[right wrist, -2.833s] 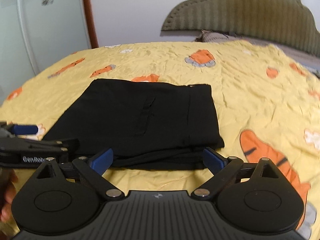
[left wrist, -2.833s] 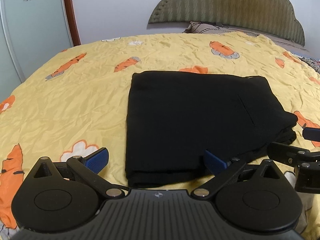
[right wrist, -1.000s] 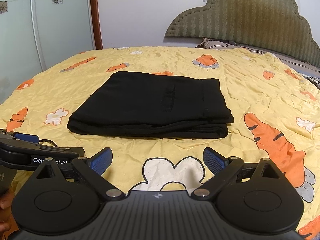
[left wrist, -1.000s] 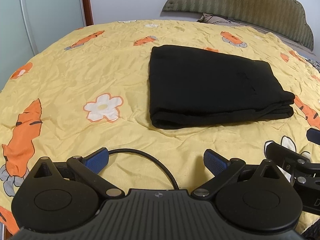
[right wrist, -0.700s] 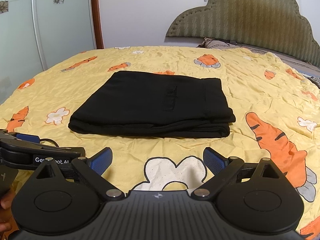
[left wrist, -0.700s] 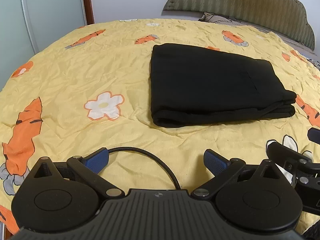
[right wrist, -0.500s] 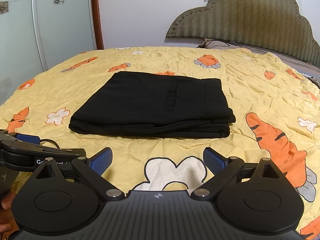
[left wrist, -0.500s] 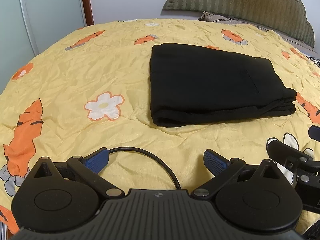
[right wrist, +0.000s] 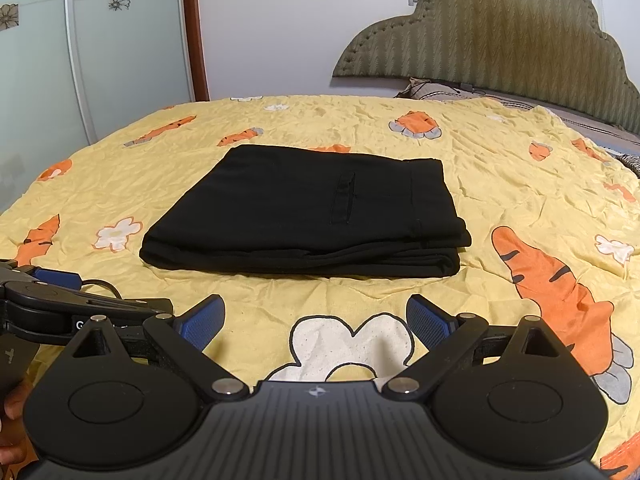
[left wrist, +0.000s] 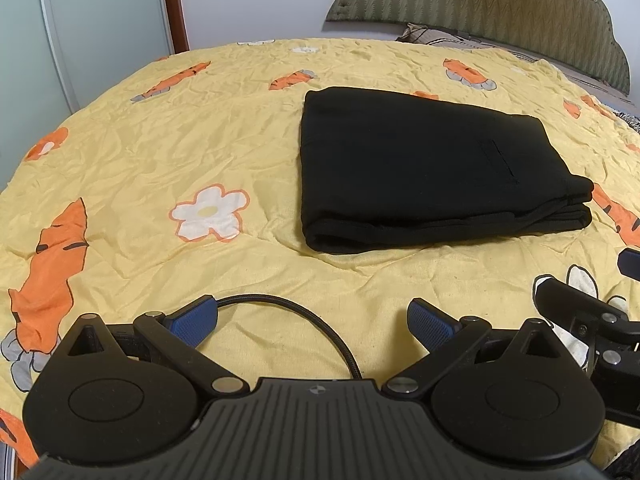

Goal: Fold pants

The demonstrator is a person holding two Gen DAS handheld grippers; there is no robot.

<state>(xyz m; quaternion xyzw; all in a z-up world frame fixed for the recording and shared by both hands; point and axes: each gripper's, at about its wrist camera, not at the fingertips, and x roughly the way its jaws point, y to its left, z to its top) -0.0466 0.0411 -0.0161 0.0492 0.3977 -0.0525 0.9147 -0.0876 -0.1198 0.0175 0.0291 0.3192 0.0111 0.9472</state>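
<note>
Your black fabric pants (left wrist: 424, 168) lie folded into a flat, layered rectangle on the bed's yellow quilted bedspread with orange carrot and white flower prints (left wrist: 160, 152). Take the pants as your landmark: the stacked folded edges face you along the near side, a slit pocket shows on the top layer, and one corner on the right bulges where the layers meet.

Your left gripper (left wrist: 312, 322) hangs over the bedspread on the near side of the pants, well apart from them, with its blue-padded fingers (left wrist: 196, 320) spread wide and nothing between them. A thin black cable (left wrist: 304, 312) arcs across the quilt between those fingers, nearer to you than the pants.

Your right gripper (right wrist: 316, 320) is likewise released, jaws wide and empty, above a large white flower print (right wrist: 348, 344) on the near side of the pants and clear of the cloth. In its view the left gripper's body pokes in from the left edge, to the near left of the pants.

Beyond the pants, at the far end of the bed, stands an olive-green padded headboard with a scalloped top (right wrist: 500, 36), with a patterned pillow (right wrist: 432, 90) at its foot. Far left of the pants you can see a frosted glass sliding door with flower decals (right wrist: 60, 48) and a reddish-brown wooden frame (right wrist: 196, 32).
</note>
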